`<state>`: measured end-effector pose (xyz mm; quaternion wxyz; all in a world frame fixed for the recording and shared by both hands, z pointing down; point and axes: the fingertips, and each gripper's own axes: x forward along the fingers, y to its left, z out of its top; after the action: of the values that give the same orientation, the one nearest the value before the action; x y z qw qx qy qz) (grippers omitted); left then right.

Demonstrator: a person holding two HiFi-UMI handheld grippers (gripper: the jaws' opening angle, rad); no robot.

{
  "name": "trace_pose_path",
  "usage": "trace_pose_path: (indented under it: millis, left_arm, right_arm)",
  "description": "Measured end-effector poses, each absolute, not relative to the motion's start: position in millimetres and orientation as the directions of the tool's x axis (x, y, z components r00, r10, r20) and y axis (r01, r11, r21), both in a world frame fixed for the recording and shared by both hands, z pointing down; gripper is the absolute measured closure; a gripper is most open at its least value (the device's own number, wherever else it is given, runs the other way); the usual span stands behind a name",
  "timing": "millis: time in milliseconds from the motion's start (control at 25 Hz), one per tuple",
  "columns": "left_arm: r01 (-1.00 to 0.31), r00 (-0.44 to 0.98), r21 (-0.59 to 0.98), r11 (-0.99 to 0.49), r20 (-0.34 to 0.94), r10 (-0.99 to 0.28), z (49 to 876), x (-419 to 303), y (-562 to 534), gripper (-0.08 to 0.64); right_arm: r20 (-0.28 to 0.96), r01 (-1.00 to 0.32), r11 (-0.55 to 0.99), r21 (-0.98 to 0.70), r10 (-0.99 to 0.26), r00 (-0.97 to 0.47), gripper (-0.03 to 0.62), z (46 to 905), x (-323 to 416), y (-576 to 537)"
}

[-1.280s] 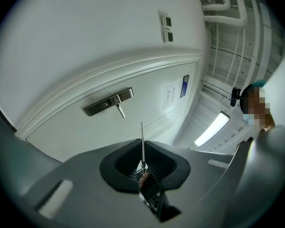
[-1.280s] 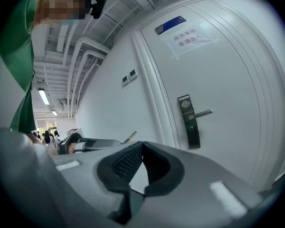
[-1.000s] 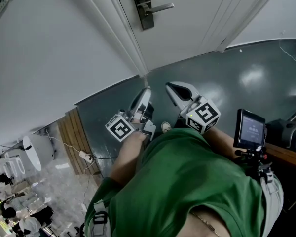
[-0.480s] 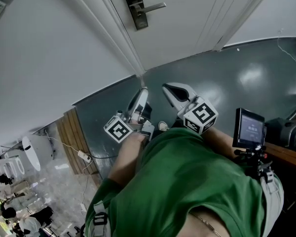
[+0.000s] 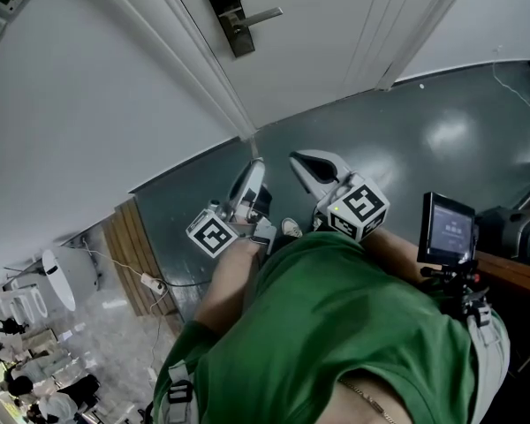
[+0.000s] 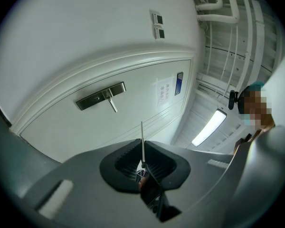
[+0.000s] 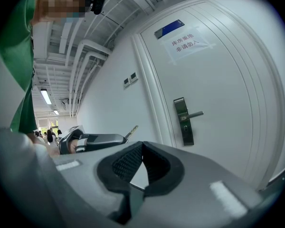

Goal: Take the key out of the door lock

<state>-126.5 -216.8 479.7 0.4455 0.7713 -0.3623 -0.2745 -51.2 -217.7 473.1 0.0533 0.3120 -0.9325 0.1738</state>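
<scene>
Left claw [image 6: 142, 152] pinching key [image 6: 142, 137]. Blade projects past claw tips, edge-on in left gripper view, aimed toward door [image 6: 133, 113]. Key well apart from door lock [image 6: 100, 97], not seated in it. Right claw [image 7: 142, 148] pressed together, nothing between pads. Head view: both claws side by side, near each other, low over grey floor [image 5: 442, 140], lock higher up on door.

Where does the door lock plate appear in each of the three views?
Head view: the door lock plate at the top, left of centre.
Left gripper view: the plate left of centre, tilted.
Right gripper view: the plate right of centre, upright.
Shared landmark: the white door.
</scene>
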Motion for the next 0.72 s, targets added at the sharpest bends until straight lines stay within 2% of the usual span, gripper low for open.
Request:
trace_pose_path:
  millis: [720]
  left_arm:
    - [-0.308, 0.605, 0.888, -0.342, -0.095, -0.79, 481.7, -120.0, -223.0, 0.532]
  right_arm:
    - [0.216, -0.63, 0.716, -0.301, -0.592, -0.777, 0.589, 477.4, -44.1, -222.0]
